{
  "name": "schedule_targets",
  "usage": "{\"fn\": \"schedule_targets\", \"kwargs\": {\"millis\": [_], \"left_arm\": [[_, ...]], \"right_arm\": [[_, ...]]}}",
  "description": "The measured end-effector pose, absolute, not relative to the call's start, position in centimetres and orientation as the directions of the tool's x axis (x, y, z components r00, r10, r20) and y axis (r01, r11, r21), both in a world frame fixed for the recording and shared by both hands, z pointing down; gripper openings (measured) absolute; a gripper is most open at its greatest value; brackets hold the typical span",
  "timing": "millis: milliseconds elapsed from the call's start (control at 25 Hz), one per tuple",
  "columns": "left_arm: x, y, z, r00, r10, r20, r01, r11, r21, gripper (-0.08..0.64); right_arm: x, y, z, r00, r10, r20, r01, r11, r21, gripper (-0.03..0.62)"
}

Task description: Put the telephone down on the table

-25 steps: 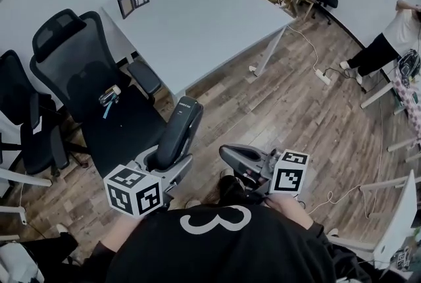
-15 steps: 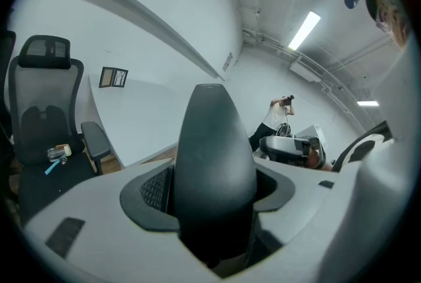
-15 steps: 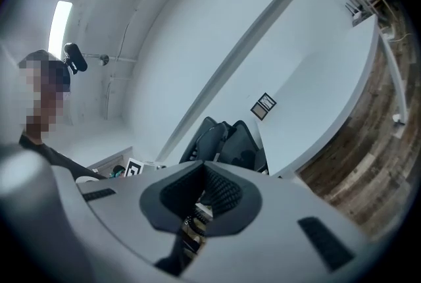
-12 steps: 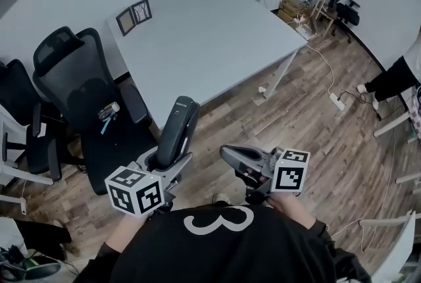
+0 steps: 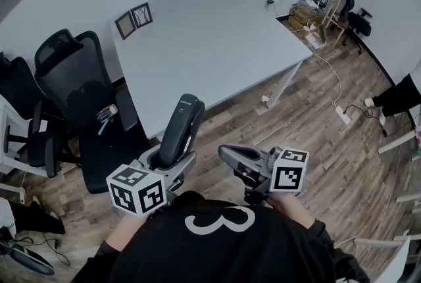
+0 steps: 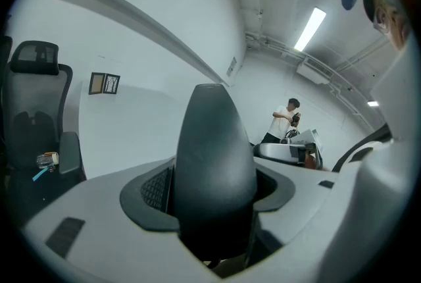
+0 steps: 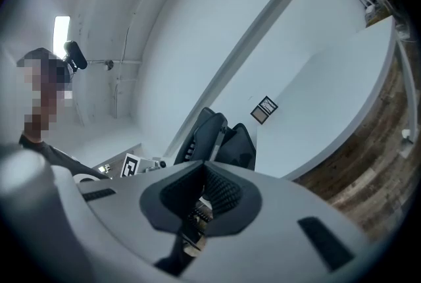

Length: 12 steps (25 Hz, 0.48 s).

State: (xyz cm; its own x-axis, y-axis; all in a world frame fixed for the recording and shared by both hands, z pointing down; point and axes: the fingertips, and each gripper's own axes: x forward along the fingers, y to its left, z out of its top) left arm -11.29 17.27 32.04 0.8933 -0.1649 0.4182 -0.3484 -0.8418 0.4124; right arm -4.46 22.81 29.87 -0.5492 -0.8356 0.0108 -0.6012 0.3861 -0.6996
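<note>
A dark telephone handset [image 5: 182, 127] stands upright in my left gripper [image 5: 162, 160], whose jaws are shut on its lower end. It hangs over the wooden floor, just short of the near edge of the pale table [image 5: 210, 45]. In the left gripper view the telephone [image 6: 214, 156] fills the middle between the jaws of the left gripper [image 6: 214, 209]. My right gripper [image 5: 228, 154] is to the right of it, shut and holding nothing. In the right gripper view the pads of the right gripper [image 7: 205, 195] meet, and the telephone [image 7: 199, 133] shows beyond them.
Two small picture frames [image 5: 133, 17] stand at the table's far left corner. A black office chair [image 5: 72, 74] with a small object [image 5: 107, 112] on its seat stands left of the table. Cables and a power strip [image 5: 343, 114] lie on the floor at the right, near a person [image 5: 402, 94].
The table has come nearer and more central in the head view. The left gripper still holds the telephone upright, now closer to the table's edge. The right gripper keeps its place.
</note>
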Motion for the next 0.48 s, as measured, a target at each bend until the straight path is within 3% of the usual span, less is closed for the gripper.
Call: {"fn": "schedule_targets", "kwargs": {"millis": [480], "left_arm": [[-9.5,9.3,34.2,0.867,-0.238,0.438,-0.439,-0.78,0.446,0.288]], "right_arm": [[-2.2,14.6,31.5,-0.62,-0.782,0.056,-0.567,0.398,-0.721,0.009]]}}
